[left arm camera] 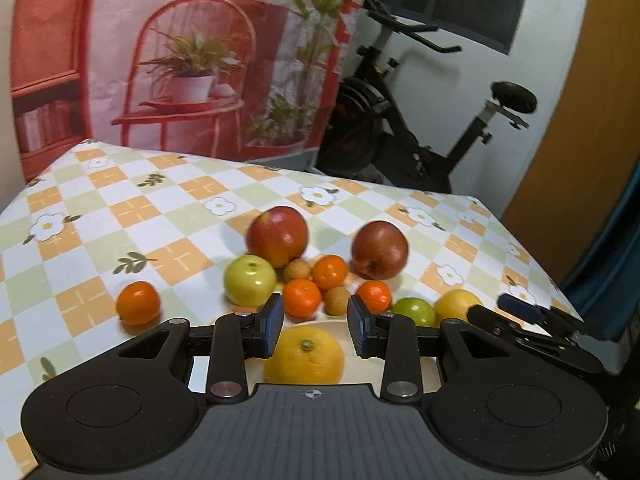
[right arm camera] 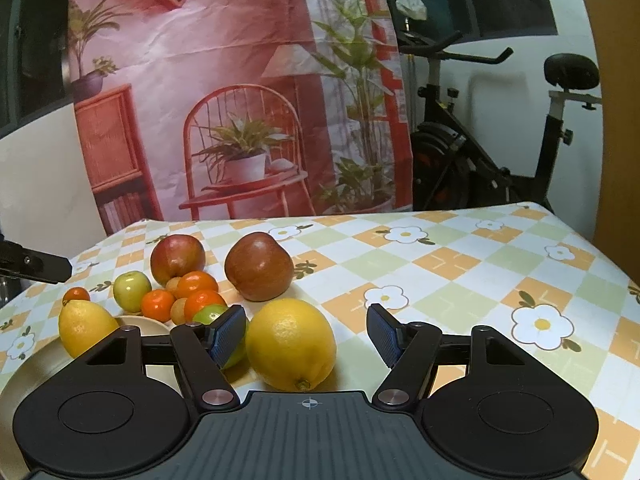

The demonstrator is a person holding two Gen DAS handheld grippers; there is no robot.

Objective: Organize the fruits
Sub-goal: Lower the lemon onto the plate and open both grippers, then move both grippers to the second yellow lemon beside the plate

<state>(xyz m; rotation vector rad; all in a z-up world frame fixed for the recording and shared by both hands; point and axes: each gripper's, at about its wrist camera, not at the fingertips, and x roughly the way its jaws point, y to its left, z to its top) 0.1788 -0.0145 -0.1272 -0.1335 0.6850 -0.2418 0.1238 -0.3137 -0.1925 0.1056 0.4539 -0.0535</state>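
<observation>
A lemon (left arm camera: pixel 304 356) lies on a cream plate (left arm camera: pixel 360 374) below my left gripper (left arm camera: pixel 316 328), whose jaws stand apart around empty air above it. My right gripper (right arm camera: pixel 306 332) is open around a second lemon (right arm camera: pixel 290 344) on the tablecloth; the right pad is clear of it. A small green fruit (right arm camera: pixel 210 314) sits behind the left finger. Beyond lie two red apples (left arm camera: pixel 278 236) (left arm camera: pixel 380 250), a green apple (left arm camera: pixel 250 280), several tangerines (left arm camera: pixel 302 298) and two longans (left arm camera: pixel 337 300). One tangerine (left arm camera: pixel 138 304) lies apart at the left.
The checked flower tablecloth (right arm camera: pixel 460 264) stretches bare to the right of the fruit. The table's far edge meets a printed backdrop (right arm camera: pixel 240 120). An exercise bike (right arm camera: pixel 480 152) stands behind at the right. The plate's rim (right arm camera: pixel 28 364) is near the table's front left.
</observation>
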